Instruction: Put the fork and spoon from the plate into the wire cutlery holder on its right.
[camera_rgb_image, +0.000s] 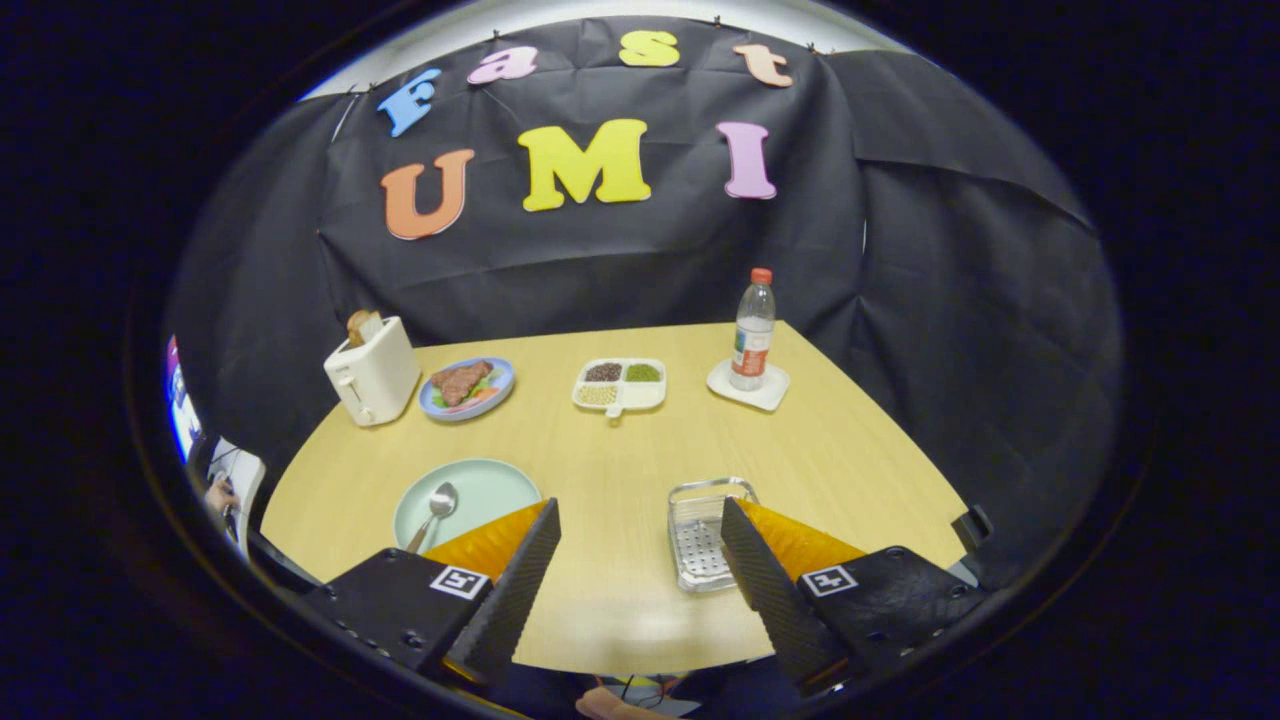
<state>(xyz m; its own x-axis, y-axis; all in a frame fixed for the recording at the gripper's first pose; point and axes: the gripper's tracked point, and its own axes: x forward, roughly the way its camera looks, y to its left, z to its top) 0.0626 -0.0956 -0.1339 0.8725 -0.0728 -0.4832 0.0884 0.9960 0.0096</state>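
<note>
**One spoon on the plate, claw spread wide above the near edge**

The claw (640, 525) is released, its two fingers far apart with nothing between them, hovering over the near part of the wooden surface (620, 450).

Taking the pale green plate (480, 490) as landmark: there is one plate of this kind, just beyond the claw's left finger, which overlaps its near edge. One spoon (436, 510) lies on it, bowl toward the far side, handle running under that finger. I cannot make out a fork.

To the plate's right, by the right finger, sits one wire cutlery holder (703, 535), nothing visible inside it.

Beyond the plate, at the far side: one white toaster (372, 372) with one slice of bread in it, one blue plate of food (467, 388), one divided white dish (620, 385) with four compartments, and one bottle (753, 330) on one white coaster (748, 392).
</note>
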